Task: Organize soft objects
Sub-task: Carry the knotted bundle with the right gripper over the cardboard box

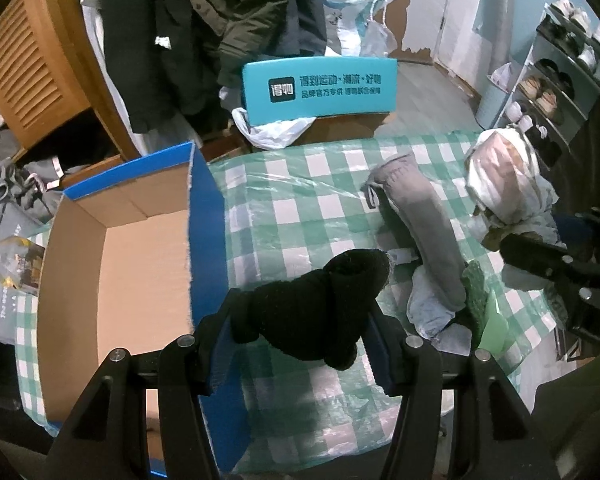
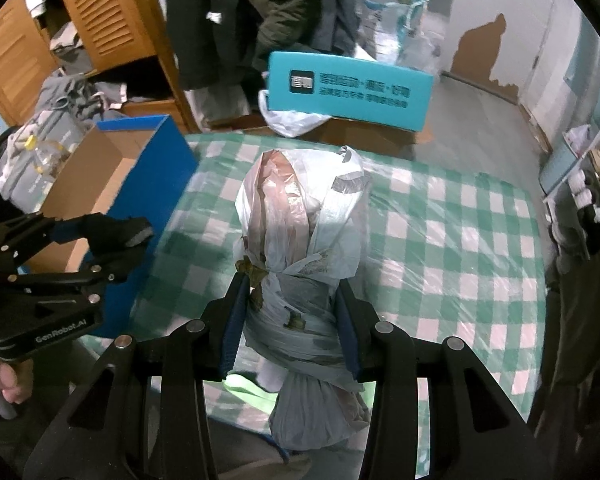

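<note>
Black sock bundle (image 1: 312,312) pinched in the left gripper (image 1: 300,344), just right of the open cardboard box (image 1: 112,264), likely its destination. Right gripper (image 2: 290,328) squeezes the tied plastic bag bundle (image 2: 300,220), lifted clear of the checkered table (image 2: 440,240).

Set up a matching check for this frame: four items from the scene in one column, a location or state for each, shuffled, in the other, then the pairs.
Items:
1. black sock
2. bundled plastic bag
3. grey sock
4. blue cardboard box

States:
A. lying loose on the checked tablecloth
B. standing open, nothing visible inside
C. clamped in the left gripper
D. clamped in the right gripper

Pairs: 1-C, 2-D, 3-A, 4-B
</note>
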Available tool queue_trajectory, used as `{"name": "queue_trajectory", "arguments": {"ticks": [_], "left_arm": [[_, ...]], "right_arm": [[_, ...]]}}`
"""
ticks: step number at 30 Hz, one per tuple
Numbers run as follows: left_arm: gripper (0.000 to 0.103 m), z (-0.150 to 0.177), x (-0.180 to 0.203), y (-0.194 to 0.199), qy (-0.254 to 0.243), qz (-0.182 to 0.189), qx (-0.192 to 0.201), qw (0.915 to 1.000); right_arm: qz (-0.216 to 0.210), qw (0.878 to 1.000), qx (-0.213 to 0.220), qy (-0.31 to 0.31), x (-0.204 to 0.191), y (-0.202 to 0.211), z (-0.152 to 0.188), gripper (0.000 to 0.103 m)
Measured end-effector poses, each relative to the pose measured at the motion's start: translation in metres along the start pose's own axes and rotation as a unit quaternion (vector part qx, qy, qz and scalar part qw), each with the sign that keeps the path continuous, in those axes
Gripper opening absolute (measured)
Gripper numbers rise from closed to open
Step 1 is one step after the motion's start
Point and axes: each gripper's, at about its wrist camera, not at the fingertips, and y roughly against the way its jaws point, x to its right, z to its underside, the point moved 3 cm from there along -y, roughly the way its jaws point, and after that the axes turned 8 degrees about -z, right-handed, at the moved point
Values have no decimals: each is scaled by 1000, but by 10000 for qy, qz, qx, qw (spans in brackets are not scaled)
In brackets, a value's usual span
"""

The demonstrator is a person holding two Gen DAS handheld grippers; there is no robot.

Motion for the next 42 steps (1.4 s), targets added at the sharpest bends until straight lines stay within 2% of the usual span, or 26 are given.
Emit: {"name": "queue_trajectory", "arguments": {"ticks": [21, 42], "left_arm": [[58, 9, -67, 10, 477, -291, 113, 9984], [58, 40, -149, 2, 1080, -645, -31, 9920]], "right_arm": [[-414, 9975, -97, 558, -76, -27, -32, 41], [-754, 9896, -360, 1168, -167, -68, -59, 41]]}}
